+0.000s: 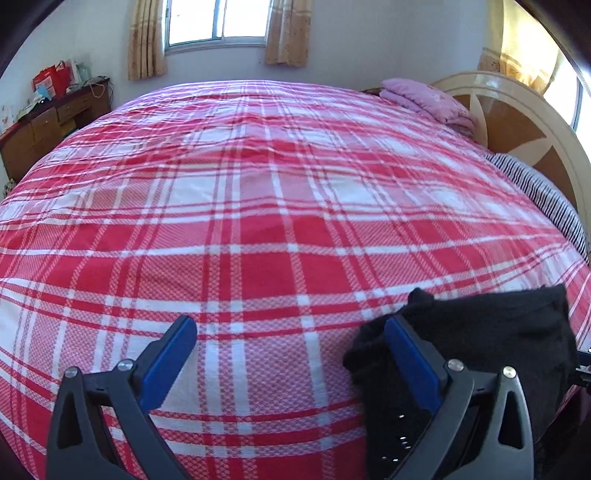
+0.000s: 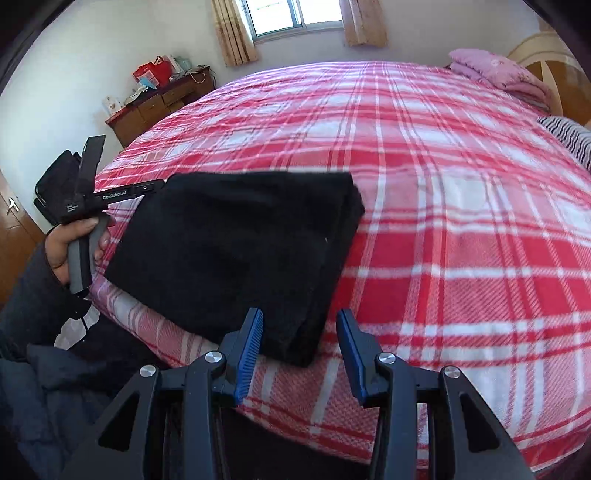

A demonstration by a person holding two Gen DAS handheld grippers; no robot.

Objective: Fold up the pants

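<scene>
On the near edge of the bed, over its red-and-white plaid cover, lie the black pants, folded into a thick, roughly square packet, one corner reaching almost to the mattress edge. The right gripper hovers just short of that near corner, blue-padded fingers spread apart with nothing between them; the left-hand pad sits right at the fabric's edge, though whether it actually touches is hard to call from this angle.

Over to the left wrist view: the left gripper is wide open too, fingers splayed over bare plaid. The pants sit off to its right, bunched dark fabric directly behind the right-hand pad, and none of it between the pads. From the right wrist camera you can see the left gripper's body at the far left corner of the packet, with the person's left hand wrapped around its grey handle, dark sleeve below.

Further up the bed, a folded pink quilt rests by the cream and brown headboard, with a striped pillow just beside it. A curtained window lights the far wall, and a wooden table in the corner carries red bags and clutter. A black bag sits by the door on the left.
</scene>
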